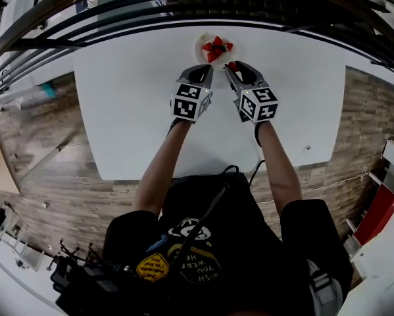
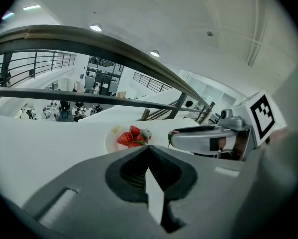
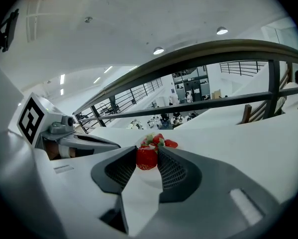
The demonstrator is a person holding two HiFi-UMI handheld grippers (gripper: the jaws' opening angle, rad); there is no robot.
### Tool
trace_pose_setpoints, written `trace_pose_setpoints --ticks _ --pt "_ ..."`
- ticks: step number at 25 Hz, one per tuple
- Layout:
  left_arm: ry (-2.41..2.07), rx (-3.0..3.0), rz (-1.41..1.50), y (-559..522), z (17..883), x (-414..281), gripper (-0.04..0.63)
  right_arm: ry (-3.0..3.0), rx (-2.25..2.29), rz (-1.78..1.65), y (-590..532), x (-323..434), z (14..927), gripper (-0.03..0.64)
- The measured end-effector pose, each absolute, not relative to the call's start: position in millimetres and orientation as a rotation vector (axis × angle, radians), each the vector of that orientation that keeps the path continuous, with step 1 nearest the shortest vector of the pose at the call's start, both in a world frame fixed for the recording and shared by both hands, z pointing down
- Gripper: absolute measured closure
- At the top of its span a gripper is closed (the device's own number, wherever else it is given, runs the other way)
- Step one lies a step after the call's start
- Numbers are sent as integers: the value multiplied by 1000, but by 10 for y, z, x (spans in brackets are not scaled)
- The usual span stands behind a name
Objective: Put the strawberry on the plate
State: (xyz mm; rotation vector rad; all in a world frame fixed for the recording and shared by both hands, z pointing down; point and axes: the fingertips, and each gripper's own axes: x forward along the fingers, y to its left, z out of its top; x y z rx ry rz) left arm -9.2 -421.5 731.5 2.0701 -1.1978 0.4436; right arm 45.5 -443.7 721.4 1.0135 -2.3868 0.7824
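Strawberry [image 3: 147,158] clamped in right claw [image 3: 148,155], just beside plate [image 1: 200,43] rim; left claw [image 2: 149,148] together

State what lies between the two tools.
Bare table only, seen in the head view; the plate sits just past the left tool and the right tool, which holds a strawberry.

The right claw [image 3: 147,157] has its jaws pressed on a red strawberry [image 3: 147,159], one dark ribbed pad at each side; just beyond lies a small heap of strawberries [image 3: 159,140] with green leaves; the left claw [image 3: 118,145] reaches in from the left, its marker cube [image 3: 31,117] behind it; the white worktop [image 3: 238,148] lies beneath; a dark railing [image 3: 198,54] crosses behind.
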Motion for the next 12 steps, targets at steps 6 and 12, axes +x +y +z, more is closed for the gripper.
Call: trace_pose_setpoints --ticks 6,12 --pt "-1204 2064 477 -4273 7502 -79 593 -2338 985 735 -4528 398 7457 480" --pt "-1204 2059 474 -4297 7556 -102 592 -2311 966 700 -4611 353 7602 480"
